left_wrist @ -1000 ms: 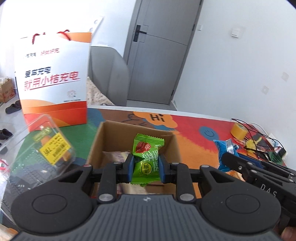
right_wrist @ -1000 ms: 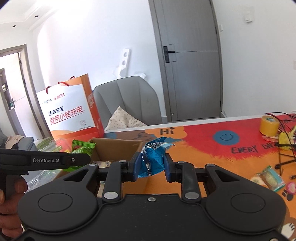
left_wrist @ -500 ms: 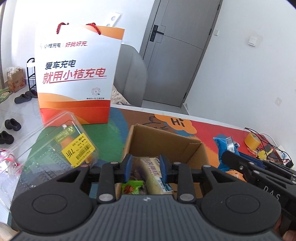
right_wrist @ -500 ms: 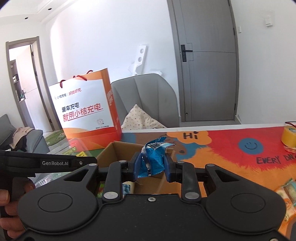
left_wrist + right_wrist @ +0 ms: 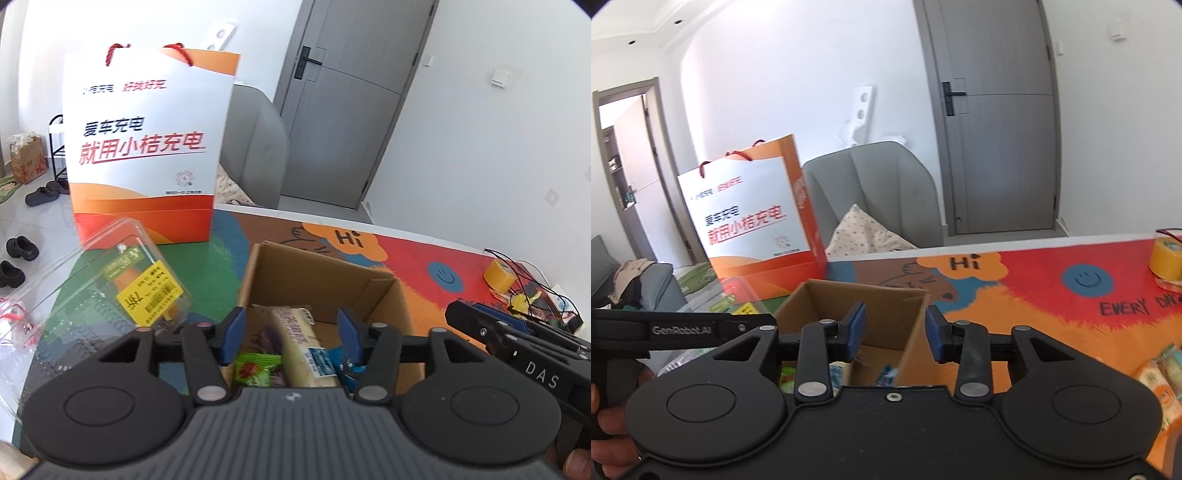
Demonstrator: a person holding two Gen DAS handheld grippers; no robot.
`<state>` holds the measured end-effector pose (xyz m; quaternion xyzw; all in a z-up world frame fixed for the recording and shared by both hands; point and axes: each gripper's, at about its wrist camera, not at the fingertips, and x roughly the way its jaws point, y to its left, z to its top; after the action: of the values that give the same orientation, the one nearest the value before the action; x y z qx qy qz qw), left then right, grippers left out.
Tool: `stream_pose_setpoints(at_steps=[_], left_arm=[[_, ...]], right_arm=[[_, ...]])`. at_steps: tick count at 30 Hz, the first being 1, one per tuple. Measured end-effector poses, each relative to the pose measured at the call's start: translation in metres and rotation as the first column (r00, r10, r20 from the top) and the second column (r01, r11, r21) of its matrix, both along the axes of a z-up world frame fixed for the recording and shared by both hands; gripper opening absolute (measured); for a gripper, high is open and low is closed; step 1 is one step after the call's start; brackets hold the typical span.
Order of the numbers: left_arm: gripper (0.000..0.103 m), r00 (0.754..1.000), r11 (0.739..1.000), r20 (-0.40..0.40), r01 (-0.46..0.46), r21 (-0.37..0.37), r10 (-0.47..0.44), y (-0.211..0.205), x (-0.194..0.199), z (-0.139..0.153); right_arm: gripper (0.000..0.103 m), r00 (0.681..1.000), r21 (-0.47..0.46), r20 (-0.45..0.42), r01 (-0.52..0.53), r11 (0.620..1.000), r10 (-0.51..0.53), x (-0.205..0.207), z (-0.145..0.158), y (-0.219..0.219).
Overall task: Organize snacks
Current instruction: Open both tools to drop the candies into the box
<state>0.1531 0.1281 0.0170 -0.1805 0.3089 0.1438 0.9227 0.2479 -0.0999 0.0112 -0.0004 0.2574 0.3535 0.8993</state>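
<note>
An open cardboard box sits on the colourful mat. It holds a green snack packet, a long pale packet and a blue packet. My left gripper is open and empty above the box's near side. My right gripper is open and empty over the box; a bit of the blue packet shows below it. More snack packets lie on the mat at the right.
An orange and white paper bag stands behind the box. A clear plastic clamshell with a yellow label lies left of the box. A yellow tape roll and wires are at the far right. A grey chair stands beyond the table.
My left gripper opened and dropped the green packet into the box. My right gripper opened and let the blue packet fall in. Both moved closer over the box.
</note>
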Motion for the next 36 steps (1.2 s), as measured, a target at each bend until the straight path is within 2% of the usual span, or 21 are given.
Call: stream_pose_setpoints(at_steps=[5,10,14,16,21,36], left_arm=[[0.076,0.999,0.999,0.023,0.023,0.022,-0.024,-0.015,0.000,0.004],[0.079,0.999,0.999,0.024,0.040,0.027,-0.041,-0.028,0.001,0.006],[0.080,0.998,0.998,0.021,0.055,0.033,-0.056,-0.042,0.002,0.005],[0.082,0.997,0.997,0.022,0.067,0.037,-0.068,-0.049,0.003,0.006],[0.085,0.994,0.994,0.030,0.103,0.045,-0.104,-0.073,0.007,0.007],[0.085,0.983,0.982,0.005,0.182,0.052,-0.183,-0.135,0.030,-0.001]], right_arm=[[0.043,0.999,0.007,-0.009,0.046,0.999,-0.046,0.002,-0.002,-0.020],[0.050,0.996,0.012,-0.021,0.085,0.996,-0.084,0.002,-0.004,-0.038],[0.070,0.992,0.027,-0.020,0.123,0.992,-0.122,0.000,-0.005,-0.056],[0.073,0.990,0.032,-0.024,0.141,0.989,-0.141,-0.001,-0.006,-0.067],[0.088,0.979,0.050,-0.021,0.205,0.977,-0.204,0.000,-0.009,-0.097],[0.091,0.948,0.073,-0.052,0.317,0.946,-0.314,0.010,-0.027,-0.169]])
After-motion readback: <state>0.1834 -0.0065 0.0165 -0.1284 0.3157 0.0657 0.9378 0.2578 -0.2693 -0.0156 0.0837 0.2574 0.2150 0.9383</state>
